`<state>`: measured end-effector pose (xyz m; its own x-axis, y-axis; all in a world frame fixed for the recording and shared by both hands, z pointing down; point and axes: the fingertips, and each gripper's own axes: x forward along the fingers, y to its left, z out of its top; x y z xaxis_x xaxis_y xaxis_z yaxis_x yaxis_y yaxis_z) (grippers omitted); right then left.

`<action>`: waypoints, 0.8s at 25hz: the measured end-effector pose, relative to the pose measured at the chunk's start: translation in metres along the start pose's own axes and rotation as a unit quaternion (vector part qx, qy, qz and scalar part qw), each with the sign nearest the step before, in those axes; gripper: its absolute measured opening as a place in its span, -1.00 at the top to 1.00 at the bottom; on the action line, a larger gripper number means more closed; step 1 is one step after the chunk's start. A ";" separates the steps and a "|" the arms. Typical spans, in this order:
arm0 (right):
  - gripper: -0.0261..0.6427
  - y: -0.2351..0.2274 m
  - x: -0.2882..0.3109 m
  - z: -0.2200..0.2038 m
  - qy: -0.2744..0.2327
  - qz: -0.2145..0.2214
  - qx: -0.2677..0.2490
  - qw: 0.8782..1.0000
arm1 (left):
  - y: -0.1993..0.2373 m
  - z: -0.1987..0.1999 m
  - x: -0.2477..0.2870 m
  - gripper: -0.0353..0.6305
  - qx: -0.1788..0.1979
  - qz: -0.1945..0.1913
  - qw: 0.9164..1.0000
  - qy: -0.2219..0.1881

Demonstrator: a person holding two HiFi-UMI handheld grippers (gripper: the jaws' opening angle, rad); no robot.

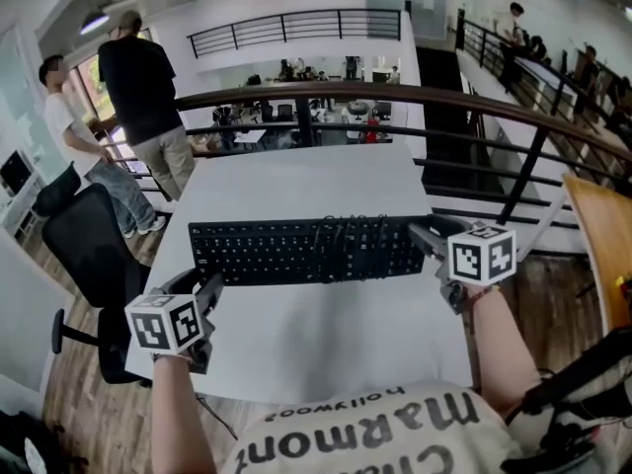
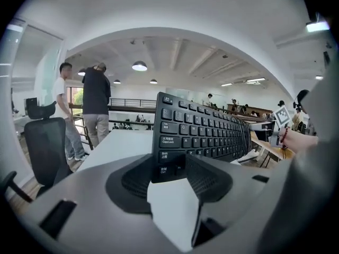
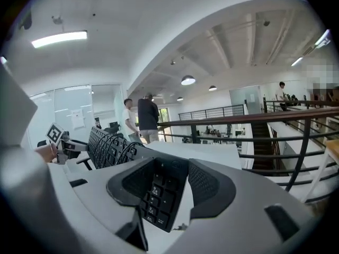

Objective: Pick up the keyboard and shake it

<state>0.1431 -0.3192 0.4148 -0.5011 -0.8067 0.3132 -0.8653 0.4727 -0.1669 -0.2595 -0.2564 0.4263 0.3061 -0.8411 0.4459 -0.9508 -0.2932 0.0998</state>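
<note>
Black keyboard point(image 1: 306, 250) held over the white tabletop point(image 1: 326, 349), key face tipped up toward the head view, with a coiled cable point(image 1: 351, 237) lying across its keys. The left hand-held gripper point(image 1: 207, 292) is clamped on the keyboard's left end, at the Shift and Ctrl corner. The right hand-held gripper point(image 1: 432, 235) is clamped on the number-pad end. Beyond the tabletop runs a dark railing point(image 1: 395, 97). At left are an office chair point(image 1: 84, 250) and a standing person in a black top point(image 1: 138, 77).
</note>
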 end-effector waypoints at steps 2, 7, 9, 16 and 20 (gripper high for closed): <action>0.28 0.002 -0.007 0.022 -0.032 -0.002 -0.014 0.999 | -0.001 0.019 -0.006 0.32 0.008 0.000 1.000 -0.026; 0.28 0.011 -0.027 0.073 -0.105 0.001 -0.050 0.993 | -0.007 0.067 -0.027 0.32 0.035 0.009 0.994 -0.099; 0.28 0.015 -0.035 0.093 -0.129 0.000 -0.065 0.990 | -0.009 0.087 -0.037 0.32 0.044 0.011 0.991 -0.123; 0.28 0.041 -0.056 0.157 -0.199 0.002 -0.105 0.974 | -0.004 0.146 -0.071 0.32 0.077 0.013 0.980 -0.182; 0.28 0.043 -0.067 0.163 -0.258 0.007 -0.128 0.958 | -0.011 0.155 -0.079 0.32 0.101 0.022 0.966 -0.237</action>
<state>0.1377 -0.3022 0.2346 -0.5105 -0.8359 -0.2018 -0.8594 0.5038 0.0873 -0.2663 -0.2576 0.2519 0.2987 -0.9542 -0.0159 -0.9495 -0.2954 -0.1061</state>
